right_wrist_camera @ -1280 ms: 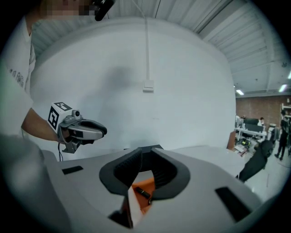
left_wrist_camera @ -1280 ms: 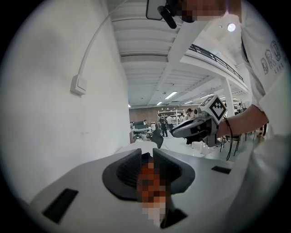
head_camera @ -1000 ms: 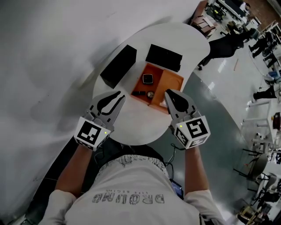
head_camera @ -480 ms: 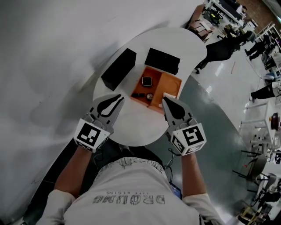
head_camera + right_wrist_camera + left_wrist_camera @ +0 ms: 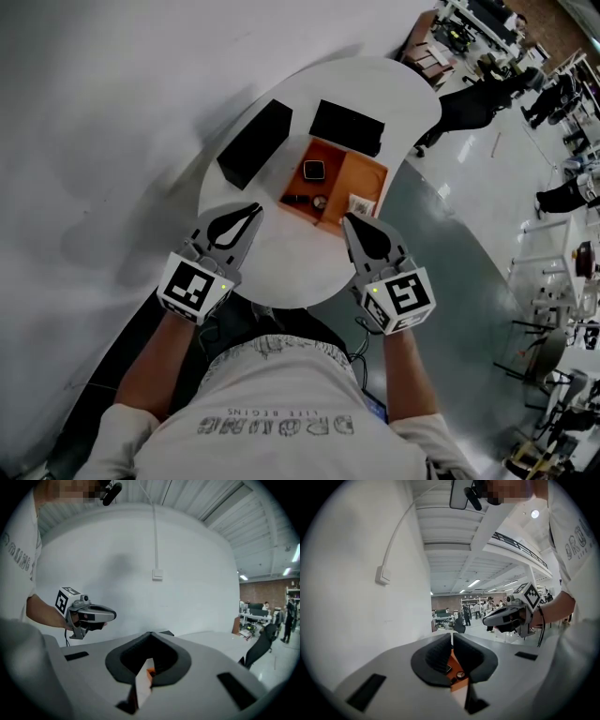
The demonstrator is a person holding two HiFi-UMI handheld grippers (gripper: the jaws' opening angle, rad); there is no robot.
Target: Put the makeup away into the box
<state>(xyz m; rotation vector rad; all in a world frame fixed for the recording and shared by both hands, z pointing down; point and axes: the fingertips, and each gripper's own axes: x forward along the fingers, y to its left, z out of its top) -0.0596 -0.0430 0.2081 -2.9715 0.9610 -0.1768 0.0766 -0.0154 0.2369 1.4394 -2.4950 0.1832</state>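
Small items [image 5: 314, 171] inside box [image 5: 367, 173] appearing too tiny to identify from head view. Left tongs [image 5: 452, 639] blocking most of box in left gripper view. Right tongs [image 5: 150, 637] leaving only orange sliver showing. Both tongs overlapping table [image 5: 281, 253] near edge.

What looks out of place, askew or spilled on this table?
Nothing stands out. The makeup lies inside the orange box; a long black case and a wider one lie on the table; no spill shows.

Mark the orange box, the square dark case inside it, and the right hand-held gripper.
orange box [image 5: 364, 176], head view, bare floor of right compartment
square dark case [image 5: 314, 171], head view, its top face
right hand-held gripper [image 5: 347, 221], head view, tips of its shut jaws
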